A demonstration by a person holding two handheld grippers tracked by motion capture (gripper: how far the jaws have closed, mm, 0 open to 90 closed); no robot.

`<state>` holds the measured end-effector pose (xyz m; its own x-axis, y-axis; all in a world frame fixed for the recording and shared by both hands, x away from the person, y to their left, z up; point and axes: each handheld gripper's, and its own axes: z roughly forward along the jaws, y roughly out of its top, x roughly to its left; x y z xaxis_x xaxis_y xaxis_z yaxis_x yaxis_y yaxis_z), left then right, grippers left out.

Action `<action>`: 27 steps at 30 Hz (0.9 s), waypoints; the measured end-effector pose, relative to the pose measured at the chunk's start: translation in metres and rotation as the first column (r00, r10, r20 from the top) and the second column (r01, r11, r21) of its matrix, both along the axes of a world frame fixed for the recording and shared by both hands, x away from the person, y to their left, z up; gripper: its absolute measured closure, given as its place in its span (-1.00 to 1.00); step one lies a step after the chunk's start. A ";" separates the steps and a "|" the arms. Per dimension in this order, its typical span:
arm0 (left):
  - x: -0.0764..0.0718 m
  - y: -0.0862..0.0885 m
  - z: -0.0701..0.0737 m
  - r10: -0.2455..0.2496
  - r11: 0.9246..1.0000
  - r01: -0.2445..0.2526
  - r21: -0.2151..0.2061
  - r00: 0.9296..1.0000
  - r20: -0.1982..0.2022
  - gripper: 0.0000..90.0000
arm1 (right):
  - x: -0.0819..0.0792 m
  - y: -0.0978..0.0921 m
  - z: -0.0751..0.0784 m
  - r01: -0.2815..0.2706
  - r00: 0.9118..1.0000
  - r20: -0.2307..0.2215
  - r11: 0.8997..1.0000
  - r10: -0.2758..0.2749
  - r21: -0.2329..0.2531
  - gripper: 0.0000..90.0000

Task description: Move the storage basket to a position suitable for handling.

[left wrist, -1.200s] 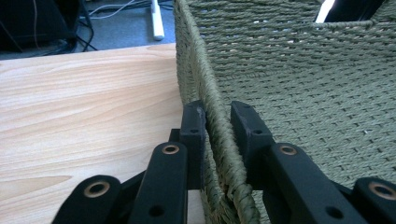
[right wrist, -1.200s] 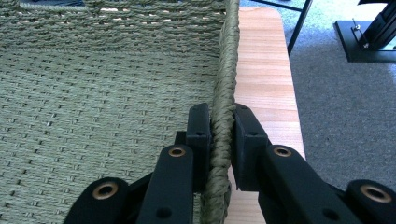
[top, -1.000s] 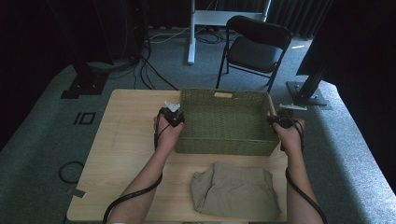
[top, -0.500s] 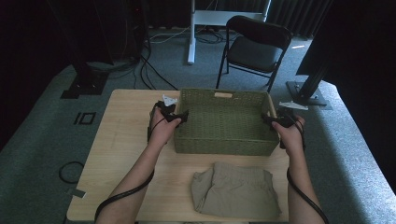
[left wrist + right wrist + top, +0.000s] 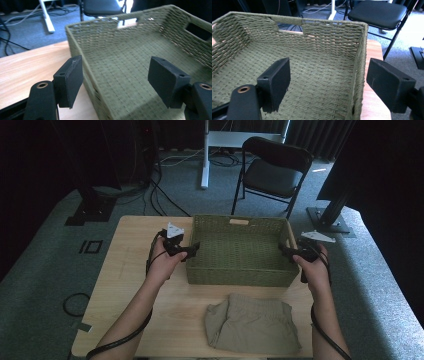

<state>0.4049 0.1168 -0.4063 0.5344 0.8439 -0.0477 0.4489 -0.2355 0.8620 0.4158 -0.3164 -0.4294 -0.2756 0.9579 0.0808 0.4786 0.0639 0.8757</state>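
Woven from green fibre, the one rectangular basket (image 5: 240, 251) sits on the light wooden table (image 5: 125, 270) along its far edge, towards the far right corner, as it did a second ago; what differs is the hands, which have drawn slightly nearer the person along the basket's short walls. The left gripper (image 5: 192, 251) stands with its jaws spread wide astride the left wall, one jaw outside over the wood and one over the woven floor, clamping nothing. The right gripper (image 5: 285, 251) is likewise agape astride the right wall, one jaw inside and one outside. Counted: two grippers, one basket with three handle slots in sight, one folded piece of khaki cloth (image 5: 252, 322) near the table's near edge, one black folding chair (image 5: 272, 170) on the floor beyond. The left gripper view is blurred, the cloth's near edge is cut off, and both forearms leave the high view at the bottom.
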 end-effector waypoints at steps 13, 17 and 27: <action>-0.034 -0.005 0.000 -0.111 0.993 0.112 -0.039 0.994 0.007 -0.57 | -0.042 0.000 0.009 -0.072 0.995 0.078 0.996 0.069 0.043 -0.61; -0.043 -0.014 -0.003 -0.163 0.985 0.164 -0.054 0.987 0.010 -0.57 | -0.055 0.004 0.006 -0.117 0.990 0.077 0.993 0.114 0.029 -0.62; -0.067 -0.028 -0.013 -0.242 0.969 0.240 -0.065 0.970 -0.019 -0.57 | -0.088 0.009 -0.004 -0.166 0.983 0.087 0.986 0.163 0.028 -0.63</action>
<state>0.3376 0.0885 -0.4188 0.7194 0.6853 -0.1132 0.4087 -0.2859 0.8667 0.3274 -0.3075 -0.4339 -0.4365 0.8959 0.0831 0.3885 0.1043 0.9155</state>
